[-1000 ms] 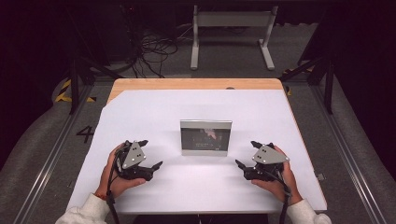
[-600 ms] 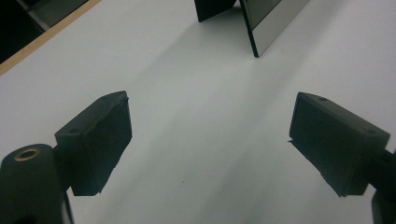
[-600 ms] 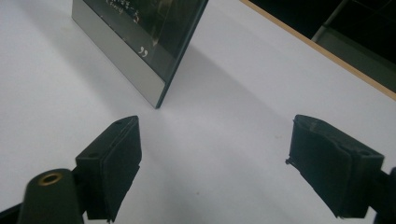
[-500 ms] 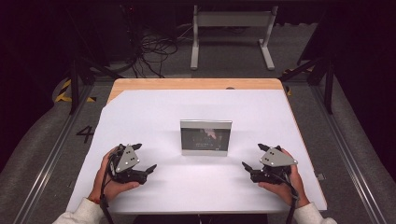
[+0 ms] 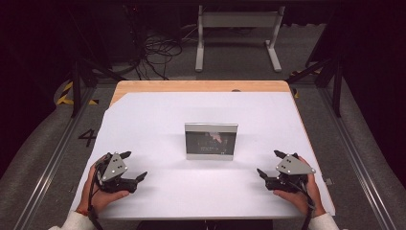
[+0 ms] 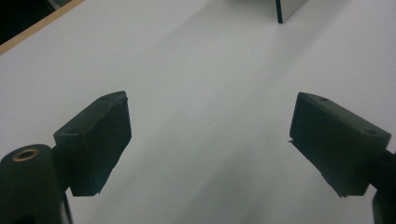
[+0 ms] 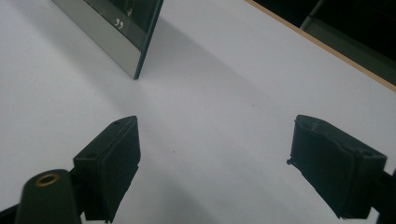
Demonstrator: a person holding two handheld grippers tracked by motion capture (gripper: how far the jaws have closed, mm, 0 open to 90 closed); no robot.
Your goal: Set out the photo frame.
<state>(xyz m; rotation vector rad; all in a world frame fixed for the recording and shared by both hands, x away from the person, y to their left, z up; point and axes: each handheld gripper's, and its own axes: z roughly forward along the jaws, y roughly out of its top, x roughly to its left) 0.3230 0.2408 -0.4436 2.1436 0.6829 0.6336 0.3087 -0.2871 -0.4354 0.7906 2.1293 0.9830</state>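
Note:
A silver-framed picture frame [image 5: 211, 141] stands upright in the middle of the white table [image 5: 158, 115]. My left gripper [image 5: 133, 166] rests low at the near left, open, with nothing between its jaws [image 6: 208, 140]. My right gripper [image 5: 269, 164] sits at the near right, also open and empty [image 7: 215, 149]. The frame's corner [image 6: 287, 8] shows at the top of the left gripper view. Its right edge [image 7: 126, 32] shows at the upper left of the right gripper view. Both grippers stand well apart from the frame.
The table's wooden far edge [image 5: 201, 86] runs along the back. Beyond it are cables [image 5: 158, 50] on the floor and a grey metal stand [image 5: 237, 33]. Dark rails flank both sides of the table.
Both grippers have drawn back toward the near edge and outward, away from the frame. The frame has not moved.

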